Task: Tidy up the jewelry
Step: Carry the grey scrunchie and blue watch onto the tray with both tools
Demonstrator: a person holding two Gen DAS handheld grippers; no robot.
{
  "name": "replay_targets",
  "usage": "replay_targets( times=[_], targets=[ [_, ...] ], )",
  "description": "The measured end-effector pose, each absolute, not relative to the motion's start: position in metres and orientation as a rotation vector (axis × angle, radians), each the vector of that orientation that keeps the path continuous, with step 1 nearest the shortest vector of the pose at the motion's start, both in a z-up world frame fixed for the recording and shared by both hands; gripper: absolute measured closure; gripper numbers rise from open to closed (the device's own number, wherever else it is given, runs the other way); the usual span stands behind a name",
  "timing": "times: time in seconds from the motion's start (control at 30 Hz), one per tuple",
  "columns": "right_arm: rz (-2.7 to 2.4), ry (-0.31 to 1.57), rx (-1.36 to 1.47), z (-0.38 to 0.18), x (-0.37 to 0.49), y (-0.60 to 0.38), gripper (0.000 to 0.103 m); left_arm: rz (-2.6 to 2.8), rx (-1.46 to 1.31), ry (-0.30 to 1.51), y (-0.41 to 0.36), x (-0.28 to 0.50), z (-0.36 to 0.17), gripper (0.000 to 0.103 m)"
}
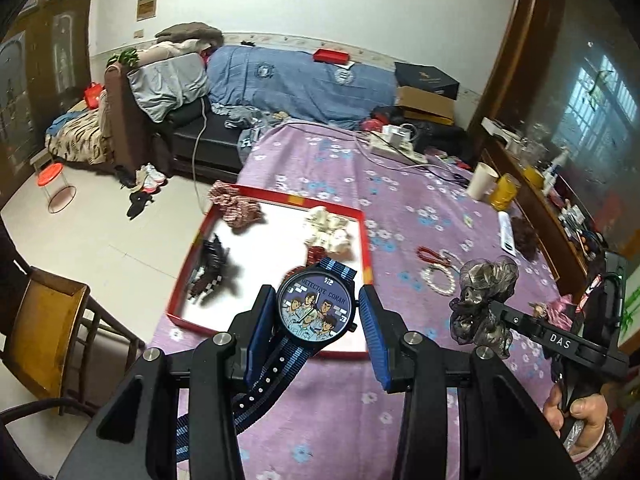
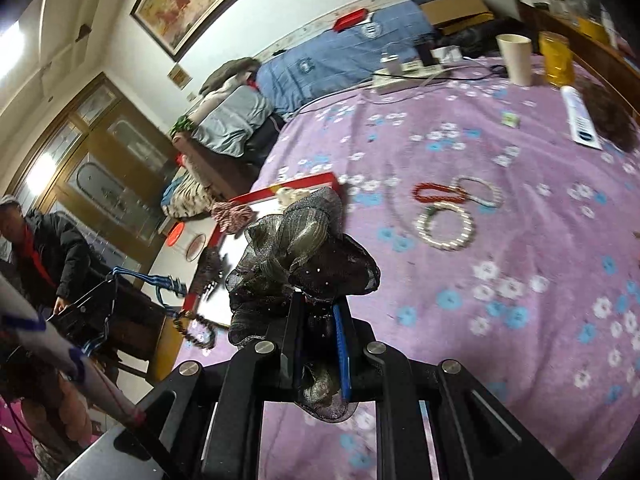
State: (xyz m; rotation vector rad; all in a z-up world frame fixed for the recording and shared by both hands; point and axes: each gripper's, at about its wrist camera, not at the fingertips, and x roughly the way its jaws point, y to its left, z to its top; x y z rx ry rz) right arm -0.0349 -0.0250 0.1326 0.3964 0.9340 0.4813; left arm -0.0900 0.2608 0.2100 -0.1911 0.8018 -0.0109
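Observation:
My left gripper (image 1: 316,318) is shut on a watch (image 1: 318,306) with a cartoon dial and a blue striped strap, which hangs over the near edge of the red-rimmed tray (image 1: 366,240). In the tray lie a patterned scrunchie (image 1: 236,206), a cream scrunchie (image 1: 330,228) and a black hair clip (image 1: 212,268). My right gripper (image 2: 316,308) is shut on a dark sheer scrunchie (image 2: 304,256), above the purple blanket to the right of the tray (image 2: 296,184). On the blanket lie a red bead bracelet (image 2: 436,194) and a pearl bracelet (image 2: 446,226).
A paper cup (image 2: 516,60), a yellow jar (image 2: 556,58) and a power strip (image 2: 404,76) with cables stand at the blanket's far end. A white tube (image 2: 580,116) lies to the right. A wooden chair (image 1: 48,340) is at the left. A person in a dark jacket (image 2: 52,252) stands nearby.

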Motion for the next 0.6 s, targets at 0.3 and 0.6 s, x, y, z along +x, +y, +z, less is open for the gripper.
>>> replay_targets(
  times=[0.3, 0.6],
  targets=[
    [0.539, 0.956, 0.404, 0.121, -0.006, 0.010, 0.088, 0.031, -0.165, 0.851, 0.280, -0.068, 0.188, 0.062],
    [0.531, 1.030, 0.392, 0.097, 0.012, 0.031, 0.088, 0.056, -0.152, 0.941, 0.295, -0.034, 0.138, 0.062]
  ],
)
